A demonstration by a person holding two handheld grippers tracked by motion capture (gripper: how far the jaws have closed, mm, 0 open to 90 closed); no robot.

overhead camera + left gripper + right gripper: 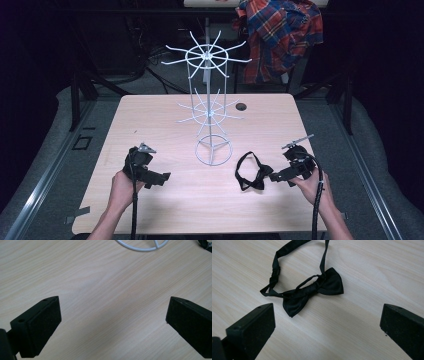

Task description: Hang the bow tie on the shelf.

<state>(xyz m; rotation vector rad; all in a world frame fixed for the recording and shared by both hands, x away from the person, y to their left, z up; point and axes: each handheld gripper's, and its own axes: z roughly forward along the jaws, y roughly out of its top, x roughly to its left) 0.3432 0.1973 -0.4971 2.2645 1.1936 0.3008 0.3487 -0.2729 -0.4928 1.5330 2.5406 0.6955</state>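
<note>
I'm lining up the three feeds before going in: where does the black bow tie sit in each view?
High view: the black bow tie lies on the table right of centre, just ahead of the right hand-held gripper.
Left gripper view: a black scrap at the top right corner is probably its strap.
Right gripper view: upper centre, beyond the open jaws.
Shared landmark: the white wire rack's ring base, left of the tie.
</note>
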